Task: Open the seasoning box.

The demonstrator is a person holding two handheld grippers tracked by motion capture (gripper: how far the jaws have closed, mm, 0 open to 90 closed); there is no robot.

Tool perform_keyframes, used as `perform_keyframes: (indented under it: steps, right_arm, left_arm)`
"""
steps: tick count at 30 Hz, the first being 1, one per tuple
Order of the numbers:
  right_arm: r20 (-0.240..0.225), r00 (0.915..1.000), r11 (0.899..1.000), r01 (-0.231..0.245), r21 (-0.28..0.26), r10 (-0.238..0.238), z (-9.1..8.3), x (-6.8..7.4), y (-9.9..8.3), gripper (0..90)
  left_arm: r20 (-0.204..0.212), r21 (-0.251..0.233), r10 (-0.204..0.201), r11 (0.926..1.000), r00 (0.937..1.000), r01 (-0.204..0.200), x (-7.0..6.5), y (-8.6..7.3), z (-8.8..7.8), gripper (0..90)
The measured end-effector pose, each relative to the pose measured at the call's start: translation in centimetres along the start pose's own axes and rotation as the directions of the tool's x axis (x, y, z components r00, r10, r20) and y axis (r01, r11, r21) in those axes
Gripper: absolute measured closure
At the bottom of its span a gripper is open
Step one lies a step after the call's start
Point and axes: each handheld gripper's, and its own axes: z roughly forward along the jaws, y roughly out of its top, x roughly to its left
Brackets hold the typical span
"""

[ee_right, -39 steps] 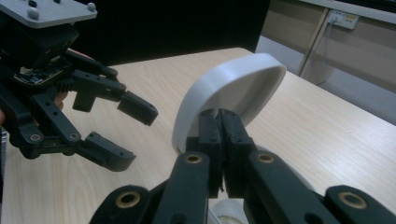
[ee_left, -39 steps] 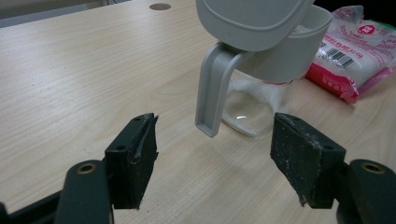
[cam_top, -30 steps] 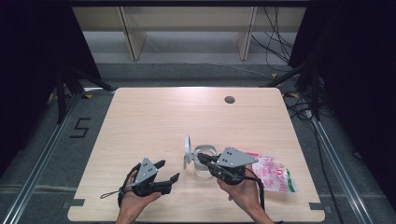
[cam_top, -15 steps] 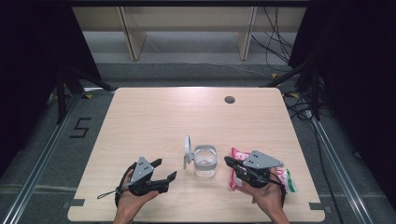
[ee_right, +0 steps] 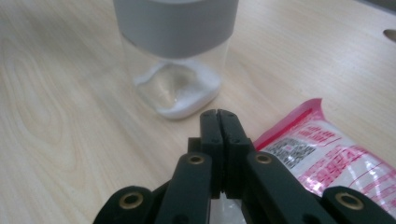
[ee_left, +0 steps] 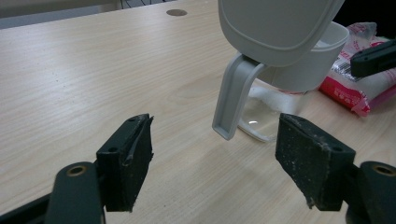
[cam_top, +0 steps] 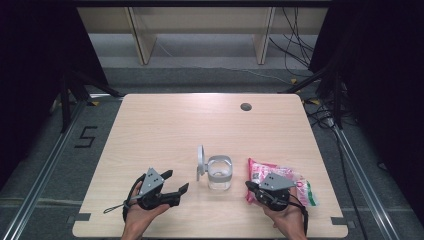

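A clear jar with a grey rim stands mid-table, its grey lid flipped up on the left side. White powder lies in its bottom. A pink and white bag lies flat to its right. My right gripper rests low at the bag's left end, jaws shut, tips pointing at the jar; nothing shows between the tips. The bag lies just to the right of them. My left gripper is open, left of the jar, aimed at the lid's hinge arm.
The light wooden table has a round cable hole at the back right. Its near edge runs just under both hands. Dark floor, metal rails and cables surround the table.
My right gripper has moved from beside the jar to the right and down toward the near edge, uncovering more of the bag. The left gripper has stayed put.
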Motion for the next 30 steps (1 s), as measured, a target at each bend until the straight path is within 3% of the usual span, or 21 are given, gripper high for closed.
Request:
perform_keyframes:
  steps: [1,3,6,10,11,13,14,16,17,23,27,28,30]
  right_arm:
    - [0.002,1.0,1.0,0.007,0.011,-0.007,0.1,0.1,-0.1,90.0]
    - [-0.005,0.9999,1.0,0.011,0.027,-0.011,0.3,0.3,-0.4,90.0]
    - [-0.001,0.9999,0.999,0.014,0.032,-0.014,0.4,0.3,-0.8,90.0]
    - [0.013,0.9992,0.998,0.036,0.045,-0.037,0.3,0.6,-0.9,90.0]
    - [0.011,0.999,0.998,0.043,0.044,-0.043,0.2,0.6,-1.0,90.0]
    - [0.006,0.9992,0.998,0.038,0.044,-0.039,0.0,0.5,-1.2,90.0]
    - [0.005,0.9994,0.998,0.034,0.047,-0.034,-0.1,0.5,-1.3,90.0]
    - [0.009,0.9994,0.998,0.033,0.05,-0.034,-0.4,0.3,-1.5,90.0]
    - [0.008,0.9997,0.998,0.021,0.053,-0.021,-0.6,0.3,-1.6,90.0]
    - [0.008,0.9999,0.998,0.007,0.057,-0.008,-1.4,0.1,-2.1,90.0]
    - [0.014,0.9999,0.998,0.004,0.056,-0.005,-1.9,0.0,-2.4,90.0]
    - [0.019,0.9998,0.998,0.005,0.055,-0.006,-2.0,-0.1,-2.5,90.0]
    - [0.024,0.9997,0.999,-0.005,0.05,0.004,-2.3,-0.3,-2.7,90.0]
  left_arm:
    - [0.006,0.006,0.033,0.9994,0.9994,-0.033,0.2,0.1,0.0,26.9]
    - [0.018,0.004,0.005,1.0,0.9998,-0.005,-0.2,0.0,0.1,27.6]
    - [0.012,0.011,0.021,0.9997,0.9997,-0.021,-0.4,0.1,0.1,27.4]
    - [0.008,0.004,0.008,1.0,0.9999,-0.008,-0.3,0.0,0.1,27.1]
    - [0.013,0.006,0.028,0.9996,0.9995,-0.028,-0.1,0.0,0.1,27.0]
    - [0.006,0.001,0.003,1.0,1.0,-0.003,-0.2,0.0,0.1,27.0]
    - [0.001,0.009,0.037,0.9993,0.9993,-0.037,0.0,0.1,-0.1,27.0]
    - [-0.003,0.007,0.009,0.9999,1.0,-0.009,-0.1,0.0,-0.1,27.0]
    - [0.001,0.006,0.028,0.9996,0.9996,-0.028,0.0,0.1,-0.1,27.0]
    - [0.004,0.009,0.032,0.9995,0.9995,-0.032,0.1,0.1,-0.1,26.8]
    - [0.003,0.005,-0.004,1.0,1.0,0.004,-0.1,0.0,-0.1,26.8]
    - [0.012,0.001,0.034,0.9994,0.9993,-0.034,0.2,0.1,-0.1,26.8]
    - [0.005,0.002,0.001,1.0,1.0,-0.001,0.1,0.0,-0.1,26.8]
